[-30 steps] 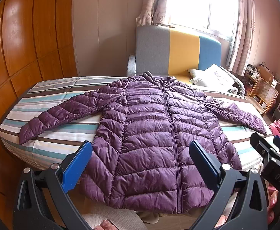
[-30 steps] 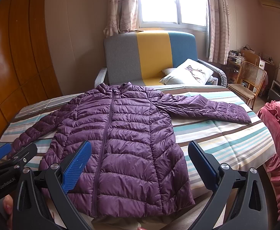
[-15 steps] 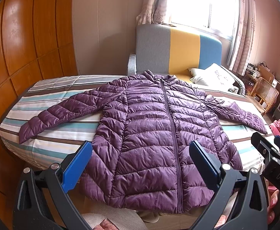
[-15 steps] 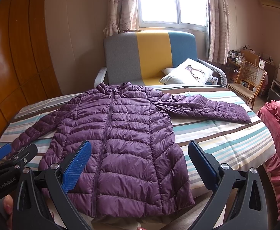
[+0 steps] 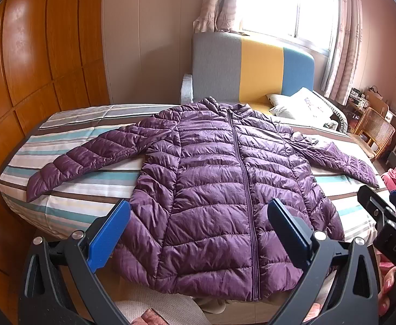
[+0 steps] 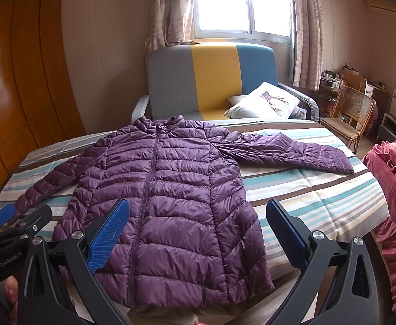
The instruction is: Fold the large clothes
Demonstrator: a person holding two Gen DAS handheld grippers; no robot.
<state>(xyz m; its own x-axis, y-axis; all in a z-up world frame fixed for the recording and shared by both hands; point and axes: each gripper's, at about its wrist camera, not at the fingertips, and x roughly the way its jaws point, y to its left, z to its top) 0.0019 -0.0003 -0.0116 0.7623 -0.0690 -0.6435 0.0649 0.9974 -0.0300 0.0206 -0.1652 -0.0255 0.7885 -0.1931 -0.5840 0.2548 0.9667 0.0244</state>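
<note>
A purple quilted puffer jacket [image 5: 219, 189] [image 6: 168, 189] lies flat and zipped on a striped bed [image 5: 70, 200] [image 6: 320, 197], collar toward the far end, both sleeves spread out sideways. My left gripper [image 5: 198, 233] hovers open above the hem at the near edge, nothing between its blue pads. My right gripper [image 6: 195, 233] is open too, held over the jacket's lower right half. Each gripper shows at the side of the other's view. The hem hangs slightly over the bed's near edge.
A grey, yellow and blue sofa [image 6: 211, 81] with a white pillow [image 6: 265, 103] stands behind the bed under a window. Wooden wardrobe panels [image 5: 30, 67] line the left. A rattan chair [image 6: 352, 113] and a pink ruffled cover [image 6: 395, 184] are at the right.
Hardly anything differs; both views have shifted a touch, the jacket lies as before and both grippers stay open.
</note>
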